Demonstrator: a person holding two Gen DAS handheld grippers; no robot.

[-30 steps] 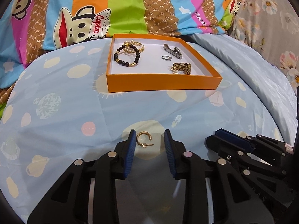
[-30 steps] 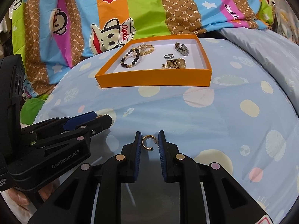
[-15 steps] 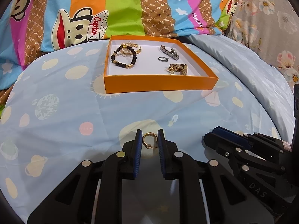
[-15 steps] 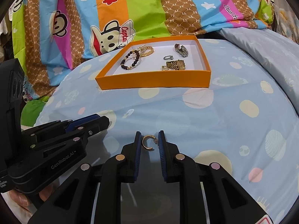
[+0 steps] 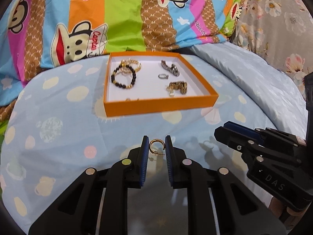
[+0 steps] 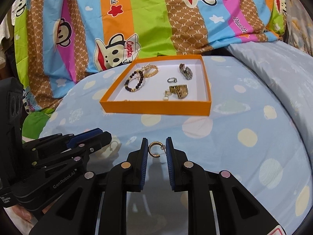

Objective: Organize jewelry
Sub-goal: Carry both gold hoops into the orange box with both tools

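Each gripper pinches a gold hoop earring: the left gripper (image 5: 156,146) holds the left earring (image 5: 156,146); the right gripper (image 6: 156,148) holds the right earring (image 6: 156,149); the left fingers have just been closing onto theirs; both hang above the bed (image 5: 58,121); next, I judge, carry them forward over the rim of the orange box (image 5: 160,106).

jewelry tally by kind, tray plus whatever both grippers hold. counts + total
Gold hoop earrings: 2, one in the left gripper, one in the right gripper
Bracelets: 2, black bead bracelet, gold chain bracelet
Ring: 1
Watch-band pieces: 2, silver, gold
Total: 7, small bits by the orange tray front wall unclear
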